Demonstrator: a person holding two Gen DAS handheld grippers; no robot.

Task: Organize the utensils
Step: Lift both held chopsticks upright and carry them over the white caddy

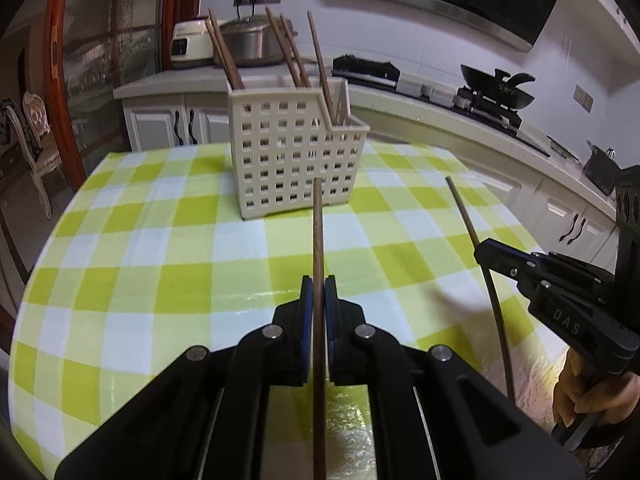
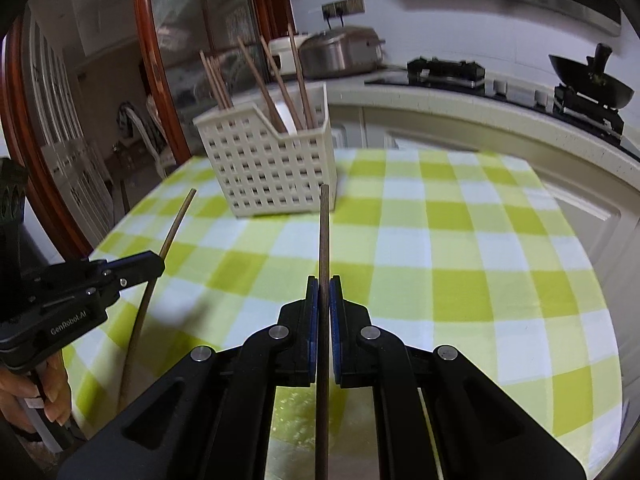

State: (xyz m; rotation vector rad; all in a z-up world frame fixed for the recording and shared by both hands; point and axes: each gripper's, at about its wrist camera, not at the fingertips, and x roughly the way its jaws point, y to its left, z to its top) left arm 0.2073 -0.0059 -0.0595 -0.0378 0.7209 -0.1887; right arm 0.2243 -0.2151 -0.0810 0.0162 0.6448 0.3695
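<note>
A cream plastic utensil basket stands on the far part of the green checked table, with several brown chopsticks upright in it; it also shows in the right wrist view. My left gripper is shut on a brown chopstick that points toward the basket. My right gripper is shut on another chopstick, also pointing at the basket. Each gripper shows in the other's view: the right one at right, the left one at left. Both are held above the table, short of the basket.
The table has a green and white checked cloth. Behind it runs a kitchen counter with a rice cooker, a stove and a black wok. A glass door with a red wooden frame is at left.
</note>
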